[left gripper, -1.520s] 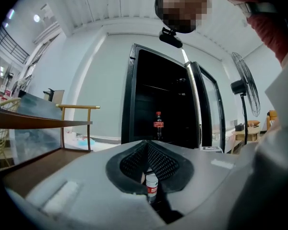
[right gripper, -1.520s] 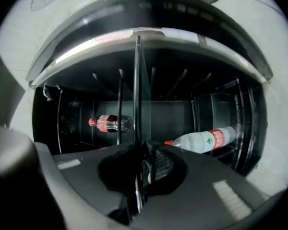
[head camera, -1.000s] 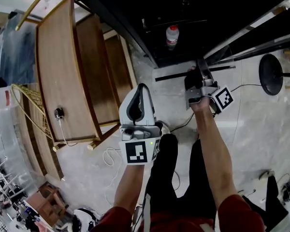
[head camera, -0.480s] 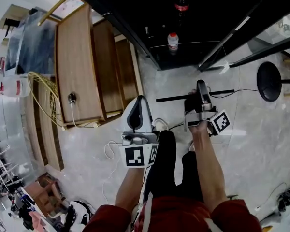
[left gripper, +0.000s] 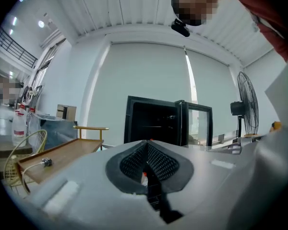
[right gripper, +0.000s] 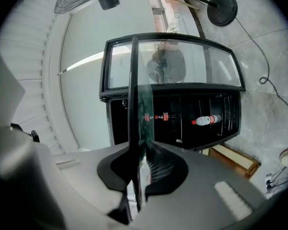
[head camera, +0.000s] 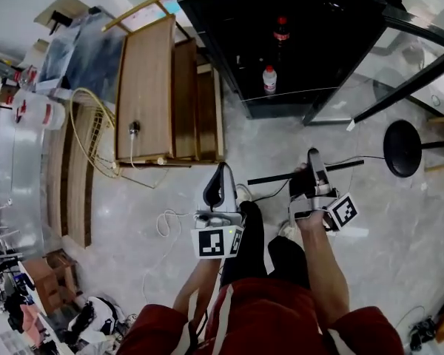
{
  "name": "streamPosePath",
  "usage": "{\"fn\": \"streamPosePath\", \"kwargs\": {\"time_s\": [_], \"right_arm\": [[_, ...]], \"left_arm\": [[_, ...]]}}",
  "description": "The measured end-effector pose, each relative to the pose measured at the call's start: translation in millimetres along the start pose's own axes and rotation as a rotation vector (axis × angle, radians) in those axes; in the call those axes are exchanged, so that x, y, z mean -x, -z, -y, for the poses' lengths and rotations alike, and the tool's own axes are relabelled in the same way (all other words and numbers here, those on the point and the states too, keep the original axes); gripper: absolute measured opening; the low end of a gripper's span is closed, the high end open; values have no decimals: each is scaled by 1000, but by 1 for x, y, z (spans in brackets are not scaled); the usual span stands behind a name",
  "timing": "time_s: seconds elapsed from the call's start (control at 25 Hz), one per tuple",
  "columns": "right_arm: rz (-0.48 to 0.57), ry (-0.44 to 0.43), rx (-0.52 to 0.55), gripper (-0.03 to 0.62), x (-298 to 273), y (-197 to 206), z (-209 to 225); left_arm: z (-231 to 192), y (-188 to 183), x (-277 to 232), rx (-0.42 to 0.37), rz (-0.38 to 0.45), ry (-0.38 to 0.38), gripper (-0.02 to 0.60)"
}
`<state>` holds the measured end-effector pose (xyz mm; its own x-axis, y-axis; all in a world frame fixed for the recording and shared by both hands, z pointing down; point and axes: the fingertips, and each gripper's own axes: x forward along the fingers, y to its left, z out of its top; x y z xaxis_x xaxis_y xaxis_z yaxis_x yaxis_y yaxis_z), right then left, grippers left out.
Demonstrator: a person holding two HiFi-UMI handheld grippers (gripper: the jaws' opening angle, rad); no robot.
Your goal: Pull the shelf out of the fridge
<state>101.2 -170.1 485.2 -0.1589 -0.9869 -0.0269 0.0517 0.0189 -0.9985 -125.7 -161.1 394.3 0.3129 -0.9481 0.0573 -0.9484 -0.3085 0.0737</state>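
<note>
The black fridge [head camera: 281, 43] stands open at the top of the head view, its glass door [head camera: 411, 58] swung to the right. Inside are a cola bottle [head camera: 281, 29] and a white bottle [head camera: 269, 78]. My right gripper [head camera: 313, 170] is shut on the glass shelf's black front edge [head camera: 270, 177], held well clear of the fridge over the floor. In the right gripper view the shelf [right gripper: 133, 104] runs edge-on between the pads [right gripper: 143, 169], with the fridge [right gripper: 173, 114] behind it. My left gripper [head camera: 220, 180] is shut, holds nothing, and points at the fridge [left gripper: 153, 121].
A wooden bench [head camera: 148, 87] stands left of the fridge, with a yellow wire rack [head camera: 89, 132] beside it. A round black fan base [head camera: 403, 148] sits on the floor at right. Cables [head camera: 170, 228] lie on the marble floor near my legs.
The fridge has receded toward the top of the head view. The right gripper has carried the shelf back from the cabinet's mouth into open floor space. The left gripper stayed shut beside it.
</note>
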Motion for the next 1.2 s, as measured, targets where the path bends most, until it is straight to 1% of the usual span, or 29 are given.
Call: {"fn": "streamPosePath", "kwargs": {"time_s": [0.08,0.24,0.28,0.48,0.6,0.68,0.8,0.92,1.04,1.2], "right_arm": [[-3,-3,1,23,17,-3,-25],[6,-34,5,25,45,-14,-76],[11,-42,8,25,51,-16,-88],[33,-79,-5,25,84,-25,-143],[31,-110,0,25,99,-29,-176],[22,-114,5,25,107,-31,-194],[21,-139,-3,25,115,-33,-225],[44,-173,-15,25,129,-38,-250],[73,-195,-15,25,140,-40,-272],[85,-209,17,25,143,-39,-283]], "left_arm": [[9,-17,17,-15,7,-6,6],[26,-60,51,22,42,-36,5],[31,-71,59,19,52,-44,5],[58,-121,95,-22,95,-53,5],[72,-151,109,-54,138,-46,5],[79,-172,118,-68,169,-38,5],[87,-198,130,-92,213,-46,5],[94,-214,141,-98,240,-51,5],[97,-222,147,-99,249,-43,5],[101,-224,147,-87,251,-36,5]]}}
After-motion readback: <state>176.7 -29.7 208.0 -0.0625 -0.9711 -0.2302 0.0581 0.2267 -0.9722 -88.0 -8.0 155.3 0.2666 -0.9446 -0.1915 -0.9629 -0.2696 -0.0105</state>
